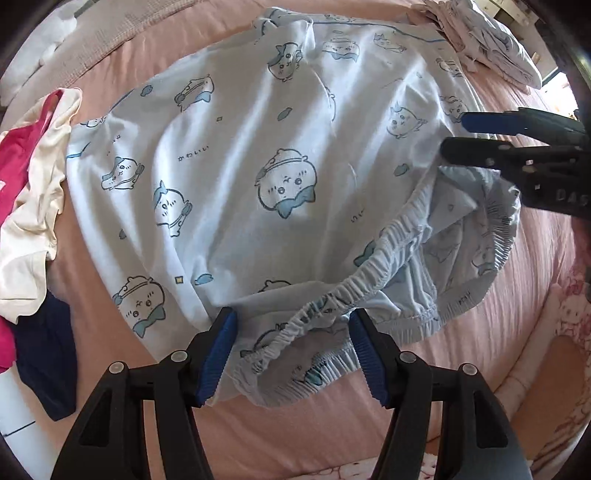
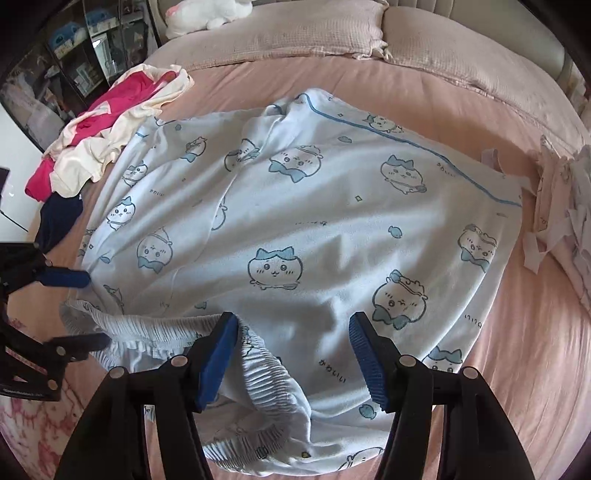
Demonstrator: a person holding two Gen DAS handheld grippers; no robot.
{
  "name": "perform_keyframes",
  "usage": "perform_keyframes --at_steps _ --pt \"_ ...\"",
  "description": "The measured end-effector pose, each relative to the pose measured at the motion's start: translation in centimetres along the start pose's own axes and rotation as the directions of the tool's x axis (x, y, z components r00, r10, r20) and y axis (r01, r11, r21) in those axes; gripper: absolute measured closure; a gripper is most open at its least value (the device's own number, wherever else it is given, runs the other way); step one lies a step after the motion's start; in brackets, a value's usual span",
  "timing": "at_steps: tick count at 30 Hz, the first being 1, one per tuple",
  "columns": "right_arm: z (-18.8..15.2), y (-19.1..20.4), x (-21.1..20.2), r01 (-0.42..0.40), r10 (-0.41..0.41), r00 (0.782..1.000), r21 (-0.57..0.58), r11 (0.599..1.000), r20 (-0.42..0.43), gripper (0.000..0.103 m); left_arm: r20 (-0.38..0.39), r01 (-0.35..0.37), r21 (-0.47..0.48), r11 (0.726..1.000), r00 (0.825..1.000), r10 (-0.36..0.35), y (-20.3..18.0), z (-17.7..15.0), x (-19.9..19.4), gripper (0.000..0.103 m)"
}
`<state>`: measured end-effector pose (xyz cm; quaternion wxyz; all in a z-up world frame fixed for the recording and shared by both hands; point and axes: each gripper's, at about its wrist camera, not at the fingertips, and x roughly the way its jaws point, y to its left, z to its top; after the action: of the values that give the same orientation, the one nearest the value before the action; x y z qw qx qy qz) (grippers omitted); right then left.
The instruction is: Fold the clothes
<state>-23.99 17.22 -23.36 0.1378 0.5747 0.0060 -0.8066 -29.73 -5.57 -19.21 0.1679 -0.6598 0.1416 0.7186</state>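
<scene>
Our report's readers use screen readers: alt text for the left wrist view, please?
Light-blue cartoon-print pyjama bottoms lie spread on a pink bed, their elastic waistband between the open left gripper. The right gripper reaches in alongside.

Pink bedsheet (image 2: 517, 369) covers the bed. Beige waffle-textured pillows (image 2: 295, 33) line the head edge; a white plush toy (image 2: 207, 14) rests on them near the left corner. Beyond the bed's left edge stands a glass-fronted cabinet (image 2: 74, 55), contents too blurred to identify.
</scene>
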Motion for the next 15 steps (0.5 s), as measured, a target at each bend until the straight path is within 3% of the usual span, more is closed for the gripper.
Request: perform_keyframes --at_steps 3,5,7,10,15 --pt "-0.7 -1.0 -1.2 -0.008 0.008 1.0 0.004 1.0 -0.018 0.041 0.036 -0.007 -0.057 0.998 0.999 0.009 2.1 1.3 -0.1 0.042" --pt "-1.9 -1.3 -2.1 0.056 -0.057 0.997 -0.02 0.998 -0.051 0.041 0.069 -0.013 -0.083 0.996 0.997 0.018 3.4 2.7 -0.1 0.042" --pt "-3.3 -1.6 -3.0 0.105 -0.106 0.992 -0.016 0.994 -0.074 0.041 0.084 -0.005 -0.084 0.996 0.996 0.012 4.3 4.2 0.4 0.042" --pt "-5.2 -1.6 -3.7 0.112 -0.107 0.988 0.044 0.993 -0.114 0.041 0.12 -0.005 -0.047 0.999 0.993 0.011 5.6 5.6 1.0 0.042" --pt "-5.4 1.9 0.0 0.224 -0.216 0.964 0.035 0.974 -0.157 0.041 0.191 0.011 -0.019 1.0 0.982 -0.007 8.2 4.7 1.6 0.042"
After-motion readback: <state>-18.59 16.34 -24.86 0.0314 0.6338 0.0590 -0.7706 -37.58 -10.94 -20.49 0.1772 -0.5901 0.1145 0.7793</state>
